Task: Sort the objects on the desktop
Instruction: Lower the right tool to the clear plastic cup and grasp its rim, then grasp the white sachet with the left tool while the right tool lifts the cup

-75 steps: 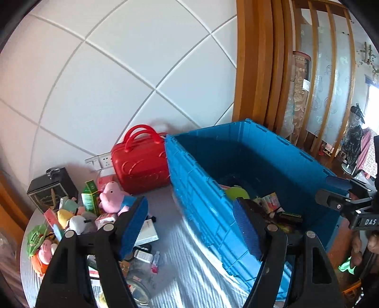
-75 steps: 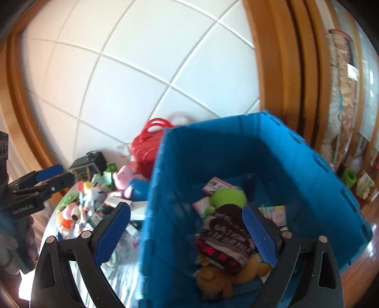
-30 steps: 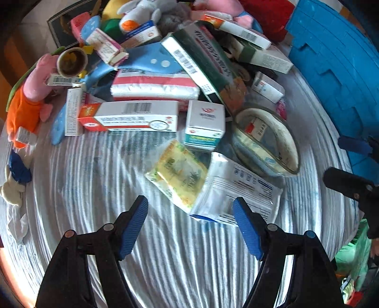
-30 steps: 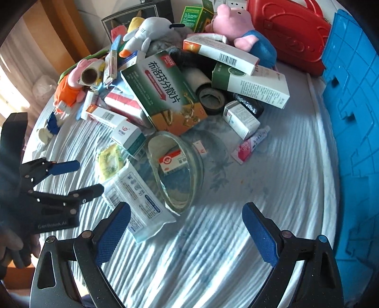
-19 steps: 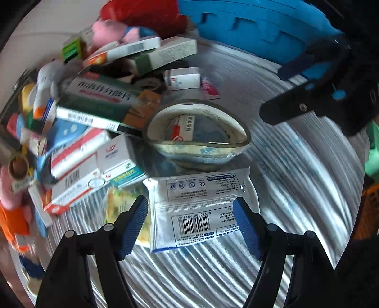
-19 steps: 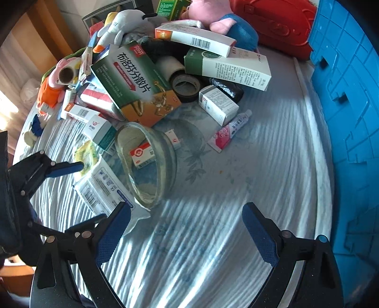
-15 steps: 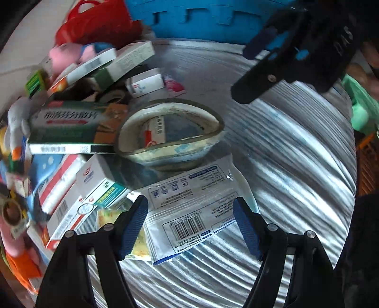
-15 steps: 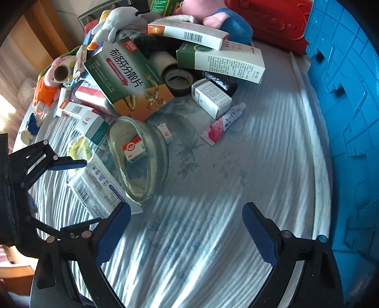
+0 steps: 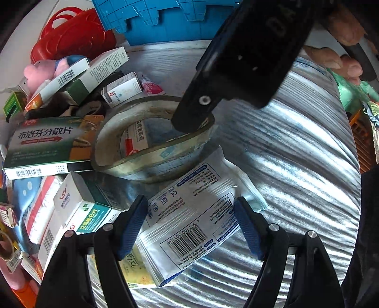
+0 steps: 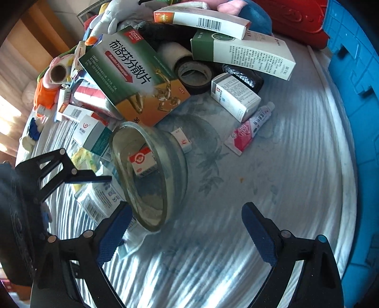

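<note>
Left wrist view. My left gripper (image 9: 190, 225) points steeply down at the table (image 9: 296, 165), jaws wide apart, nothing pressed between the blue pads (image 9: 132, 225). A white foil pouch (image 9: 189, 220) with a barcode lies flat on the striped cloth, directly under the gap between my fingers; I cannot tell whether either pad touches it. Just beyond it sits a glass bowl (image 9: 151, 161), tipped on its side, with a small red-and-white box (image 9: 135, 142) inside. One finger of my right gripper (image 9: 196, 113) reaches down to the bowl's far rim, seemingly inside the mouth. Left of the bowl: a large green medicine box (image 9: 49, 142), and a white-and-teal box (image 9: 78, 208) touching the pouch's edge. Further back, a pink plush (image 9: 40, 71), a red case (image 9: 71, 40) and the blue crate (image 9: 165, 19).

Right wrist view. My right gripper (image 10: 187, 232) also points down, jaws spread wide, holding nothing. Its left pad (image 10: 113, 232) sits just beside the bowl's (image 10: 151, 175) near rim; contact not resolvable. The other pad hangs over bare cloth. The pouch (image 10: 99, 201) lies partly under the bowl, with my left gripper (image 10: 90, 177) over it at the left edge. Behind: green medicine box (image 10: 132, 75), a black tape roll (image 10: 194, 75), a small white box (image 10: 234, 97), a pink-and-white tube (image 10: 251, 125). Blue crate (image 10: 355, 71) along the right edge.
</note>
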